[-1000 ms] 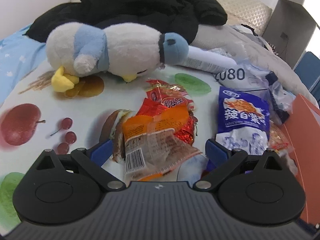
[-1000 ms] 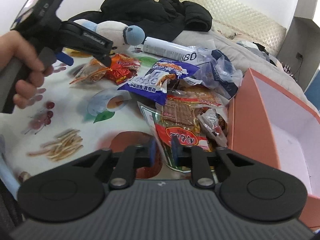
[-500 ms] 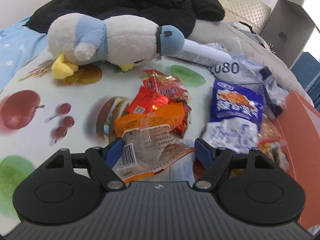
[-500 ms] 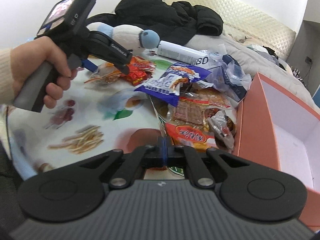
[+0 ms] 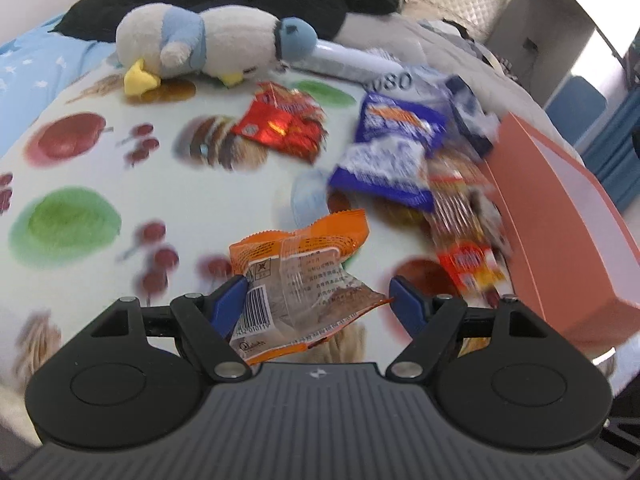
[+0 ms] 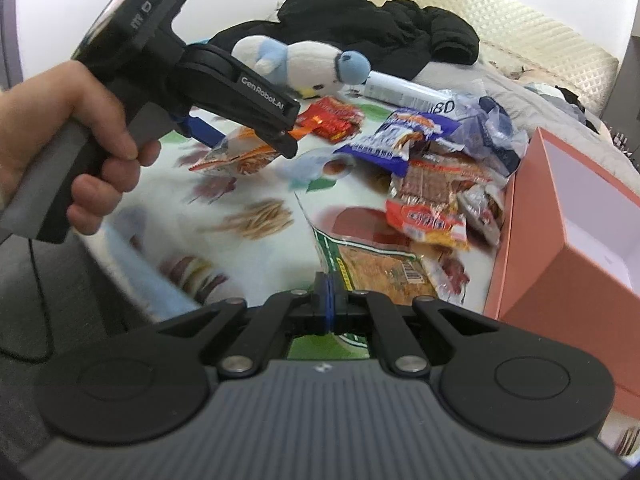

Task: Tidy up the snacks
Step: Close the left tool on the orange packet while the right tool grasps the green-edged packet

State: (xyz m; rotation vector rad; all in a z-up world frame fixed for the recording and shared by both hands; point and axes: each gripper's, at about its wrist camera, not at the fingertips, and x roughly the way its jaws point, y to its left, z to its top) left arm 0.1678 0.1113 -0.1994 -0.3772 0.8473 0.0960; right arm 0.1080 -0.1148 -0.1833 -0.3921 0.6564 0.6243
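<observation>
I am holding my left tool (image 5: 316,296) with its blue fingers spread wide, the orange snack packet (image 5: 298,276) sitting between them above the fruit-printed tabletop (image 5: 80,168); whether both fingers are touching it, I cannot tell. My right tool (image 6: 328,312) is pinching shut on the corner of the green-edged snack bag (image 6: 372,264). The blue packet (image 5: 396,152) is lying beside the open orange box (image 6: 560,240). A plush penguin (image 5: 208,48) is lying behind.

Orange snack packet (image 5: 298,276) lifted off the cloth, red (image 5: 282,124) and blue packets (image 5: 390,152) heaped beside open salmon box (image 5: 560,216)
</observation>
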